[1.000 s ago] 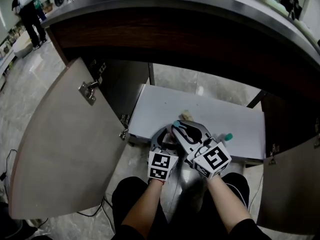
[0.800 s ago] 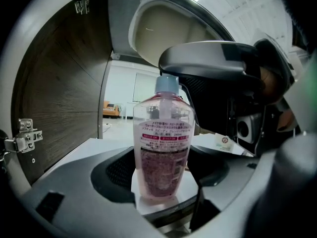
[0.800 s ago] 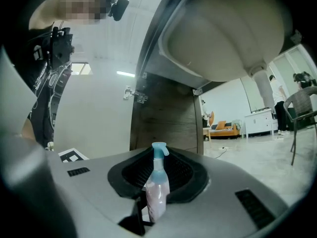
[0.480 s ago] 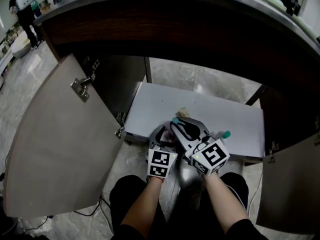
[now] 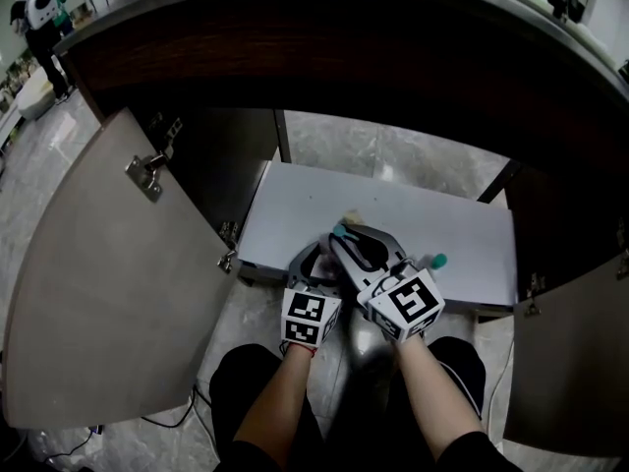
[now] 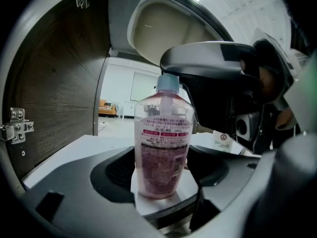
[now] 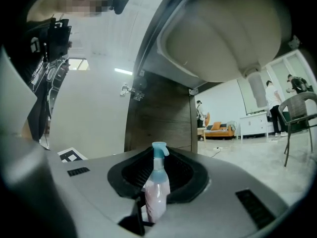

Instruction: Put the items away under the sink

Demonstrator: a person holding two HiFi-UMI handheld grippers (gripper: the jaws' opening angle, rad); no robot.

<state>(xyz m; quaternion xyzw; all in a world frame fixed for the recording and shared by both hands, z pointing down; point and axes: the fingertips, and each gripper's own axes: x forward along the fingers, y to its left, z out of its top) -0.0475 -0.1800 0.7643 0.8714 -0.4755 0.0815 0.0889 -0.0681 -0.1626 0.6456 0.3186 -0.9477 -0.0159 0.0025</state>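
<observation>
Left gripper view: the left gripper [image 6: 163, 182] has its jaws closed on an upright clear bottle [image 6: 162, 143] of pink liquid with a pale blue pump top. The right gripper [image 7: 154, 205] clasps the same bottle from the side, its jaws partly closed around it. The bottle is just inside the front edge of the open cabinet [image 5: 295, 214], over the cabinet's white floor and below the sink basin [image 7: 223, 33] at the cabinet's top.

The right hand-held gripper [image 7: 154, 206] pinches an upright pink spray bottle [image 7: 157, 182] with a blue nozzle; sink basin [image 7: 223, 33] overhead, open cabinet door [image 7: 89, 118] at left.
</observation>
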